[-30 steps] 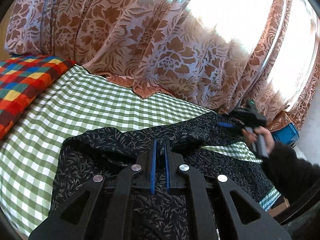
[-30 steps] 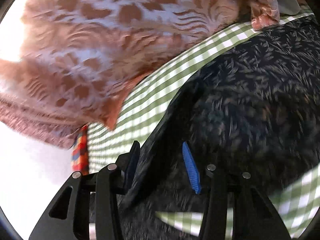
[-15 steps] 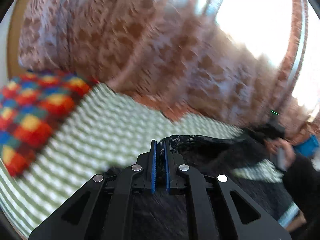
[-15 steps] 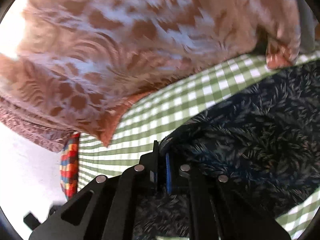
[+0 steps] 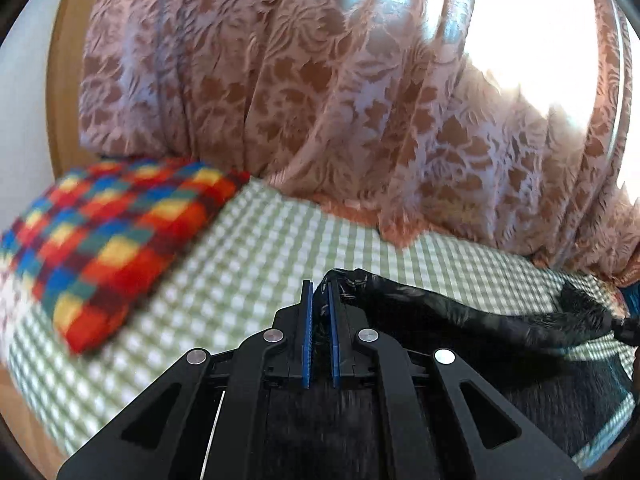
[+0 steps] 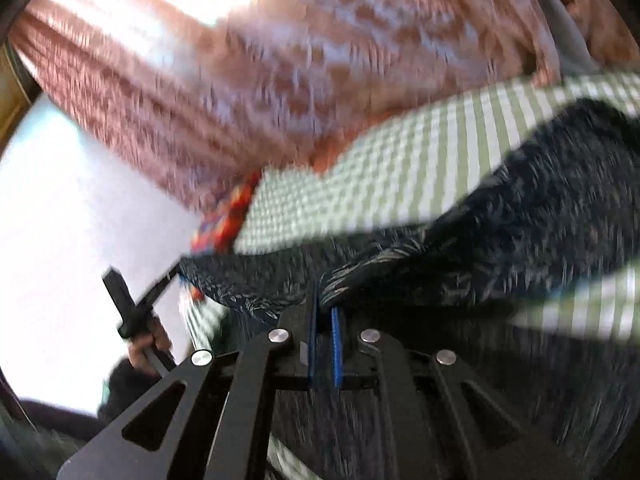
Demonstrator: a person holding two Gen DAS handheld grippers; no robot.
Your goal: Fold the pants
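My left gripper (image 5: 319, 300) has its blue pads pressed together on an edge of the pants (image 5: 448, 316), dark cloth with a small leaf print. From the pinch the fabric runs in a raised, bunched band toward three o'clock, held above the green-checked bed sheet (image 5: 248, 264), with more of it hanging below my fingers.

My right gripper (image 6: 325, 304) is likewise clamped on the pants (image 6: 560, 216); a fold of the cloth sits between its pads and the rest spreads toward two o'clock across the sheet (image 6: 400, 168). That view is blurred.

At nine o'clock in the left view lies a multicoloured plaid blanket (image 5: 108, 236) on the sheet, touching the patterned pink curtain (image 5: 320, 100) that fills twelve o'clock. In the right view, at eight o'clock, a hand (image 6: 150, 344) grips the handle of the other tool. I see no container holding anything clearly.
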